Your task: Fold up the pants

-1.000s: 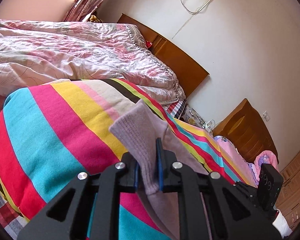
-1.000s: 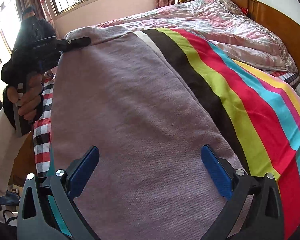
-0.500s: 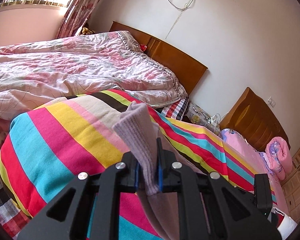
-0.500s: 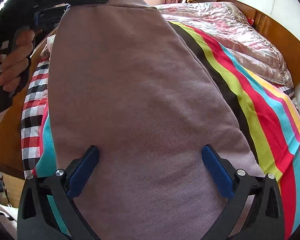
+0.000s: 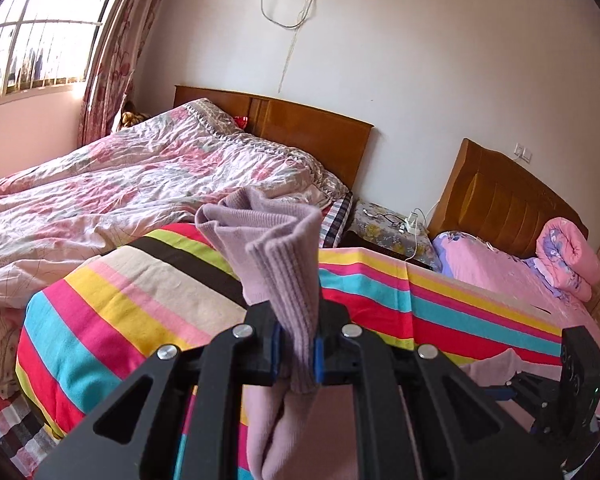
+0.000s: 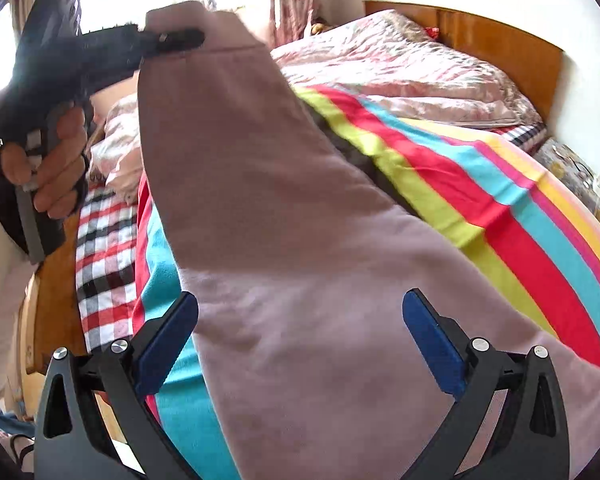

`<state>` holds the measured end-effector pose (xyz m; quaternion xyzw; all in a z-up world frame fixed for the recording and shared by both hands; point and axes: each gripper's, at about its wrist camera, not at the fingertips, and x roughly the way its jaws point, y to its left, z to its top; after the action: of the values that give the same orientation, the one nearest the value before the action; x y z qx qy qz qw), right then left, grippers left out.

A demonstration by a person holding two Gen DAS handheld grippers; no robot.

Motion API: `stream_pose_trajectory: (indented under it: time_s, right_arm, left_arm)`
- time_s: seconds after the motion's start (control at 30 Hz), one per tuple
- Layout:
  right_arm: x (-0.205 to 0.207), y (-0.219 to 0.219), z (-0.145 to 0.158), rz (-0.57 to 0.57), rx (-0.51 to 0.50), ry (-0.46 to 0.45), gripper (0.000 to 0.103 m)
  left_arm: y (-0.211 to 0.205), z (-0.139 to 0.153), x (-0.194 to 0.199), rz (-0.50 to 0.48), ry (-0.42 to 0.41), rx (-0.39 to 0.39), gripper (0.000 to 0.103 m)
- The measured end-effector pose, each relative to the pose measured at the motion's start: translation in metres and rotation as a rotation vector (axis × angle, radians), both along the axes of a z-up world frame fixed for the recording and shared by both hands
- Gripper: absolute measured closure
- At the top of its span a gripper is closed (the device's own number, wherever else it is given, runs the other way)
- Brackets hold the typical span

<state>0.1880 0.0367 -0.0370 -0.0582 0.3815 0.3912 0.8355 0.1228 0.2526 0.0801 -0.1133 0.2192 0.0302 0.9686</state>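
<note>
Left tongs (image 5: 296,350) clamped on ribbed cuff of mauve knit pants (image 6: 300,260), raised above striped bedspread (image 5: 120,300); right tongs (image 6: 300,344) gaping over near cloth, gripping nothing. Best: carry cuff toward waistband, keeping edges aligned, lowering gently.

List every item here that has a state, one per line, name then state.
Mauve knit pants: one ribbed end lifted off the bed, the rest draped over the blanket.
Left gripper: shut on the pants' ribbed end.
Right gripper: open, jaws wide over the pants.
Rainbow-striped blanket: spread flat on the bed.
Pink floral quilt: rumpled.
Pink bedding roll: rolled up.
</note>
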Motion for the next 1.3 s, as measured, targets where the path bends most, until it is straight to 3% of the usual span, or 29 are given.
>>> stream_pose_trajectory:
  time_s: [0.13,0.23,0.3,0.37,0.43,0.47,0.53,0.63,0.77,0.87,0.93,1.07,1.2,1.3]
  right_arm:
    - [0.001,-0.133,0.017,-0.274,0.195,0.022,0.004]
    - [-0.005,-0.207,0.013,-0.45,0.261,0.027,0.004]
    - [-0.004,-0.238,0.005,-0.509,0.301,0.064,0.004]
    - [0.0,-0.254,-0.008,-0.555,0.298,0.111,0.004]
    - [-0.002,-0.259,-0.021,-0.56,0.303,0.158,0.004]
    - [-0.003,-0.258,-0.026,-0.551,0.313,0.184,0.004]
    - [-0.002,-0.247,-0.034,-0.525,0.326,0.226,0.004]
    - [-0.002,-0.215,-0.039,-0.435,0.338,0.296,0.004]
    - [-0.008,-0.164,-0.047,-0.302,0.284,0.38,0.005]
    - [-0.016,-0.129,-0.057,-0.232,0.224,0.44,0.018]
    - [-0.028,-0.113,-0.062,-0.194,0.207,0.487,0.022]
    - [-0.036,-0.097,-0.066,-0.183,0.226,0.524,0.023]
    - [-0.012,-0.104,-0.07,-0.268,0.364,0.613,0.024]
    - [-0.005,-0.096,-0.07,-0.287,0.34,0.613,0.04]
  left_arm:
    - [-0.113,0.002,-0.008,-0.15,-0.037,0.188,0.091]
    - [-0.199,-0.039,-0.011,-0.306,0.027,0.319,0.089]
    - [-0.244,-0.086,-0.008,-0.414,0.135,0.382,0.085]
    - [-0.273,-0.131,-0.005,-0.516,0.238,0.379,0.081]
    - [-0.289,-0.148,-0.012,-0.549,0.229,0.435,0.061]
    - [-0.291,-0.142,-0.017,-0.583,0.2,0.429,0.061]
    - [-0.282,-0.124,-0.027,-0.62,0.152,0.353,0.049]
    - [-0.246,-0.103,-0.04,-0.572,0.094,0.29,0.037]
    - [-0.164,-0.105,-0.046,-0.313,0.122,0.207,0.029]
    - [-0.098,-0.126,-0.051,-0.074,0.191,0.139,0.029]
    - [-0.065,-0.129,-0.057,0.001,0.206,0.088,0.029]
    - [-0.042,-0.136,-0.071,0.03,0.217,0.058,0.028]
    - [-0.045,-0.146,-0.079,0.006,0.219,0.043,0.028]
    - [-0.049,-0.148,-0.083,-0.012,0.21,0.041,0.028]
